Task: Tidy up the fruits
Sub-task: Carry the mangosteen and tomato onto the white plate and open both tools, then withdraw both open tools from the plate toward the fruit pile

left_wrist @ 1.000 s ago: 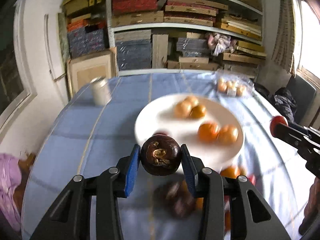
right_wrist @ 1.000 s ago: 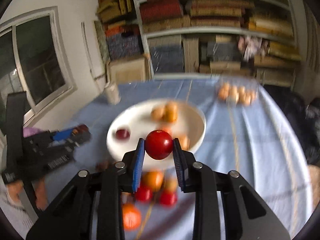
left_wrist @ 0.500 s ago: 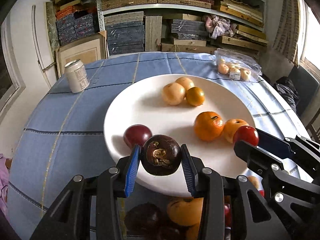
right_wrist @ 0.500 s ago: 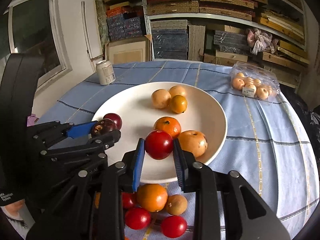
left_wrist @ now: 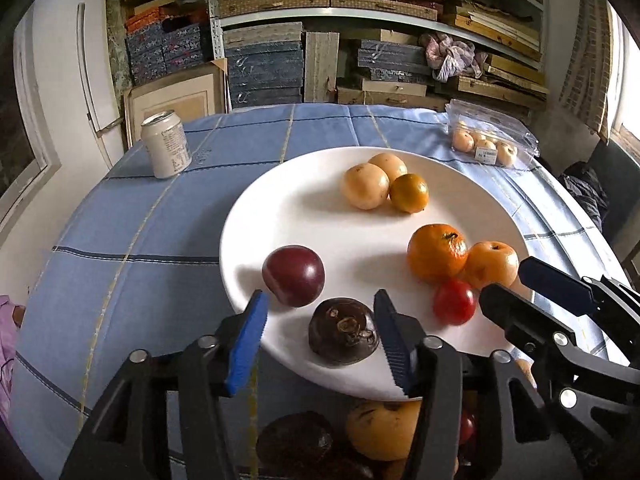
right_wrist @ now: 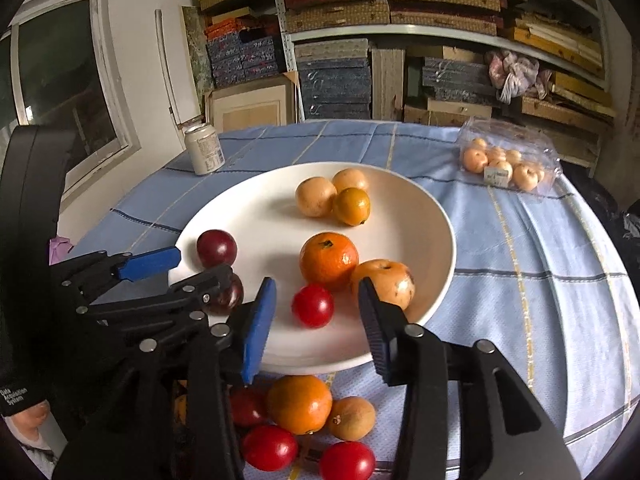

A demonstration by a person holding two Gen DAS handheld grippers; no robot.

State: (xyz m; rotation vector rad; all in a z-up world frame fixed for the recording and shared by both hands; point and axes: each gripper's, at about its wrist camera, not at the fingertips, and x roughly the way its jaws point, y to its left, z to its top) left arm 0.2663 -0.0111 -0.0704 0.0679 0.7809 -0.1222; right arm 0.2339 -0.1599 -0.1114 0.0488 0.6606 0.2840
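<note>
A white plate [left_wrist: 328, 216] [right_wrist: 436, 224] holds several fruits. My left gripper [left_wrist: 320, 328] is open, and a dark mangosteen [left_wrist: 344, 334] rests on the plate between its pads, by a purple plum [left_wrist: 293, 275]. My right gripper [right_wrist: 316, 316] is open around a red tomato [right_wrist: 313, 305] [left_wrist: 455, 301] lying on the plate beside an orange [right_wrist: 329, 261] and a tan fruit [right_wrist: 386, 280]. Each gripper shows in the other's view, the left [right_wrist: 192, 264] and the right [left_wrist: 524, 280].
More loose fruits lie on the blue checked cloth in front of the plate: oranges [right_wrist: 299, 403], red tomatoes [right_wrist: 347, 460] and dark ones [left_wrist: 296, 444]. A drink can [left_wrist: 165, 144] stands far left. A clear bag of small fruits [right_wrist: 508, 160] lies far right. Shelves fill the back wall.
Both grippers opened. The mangosteen left the left jaws and the red tomato left the right jaws; both now rest on the plate.
</note>
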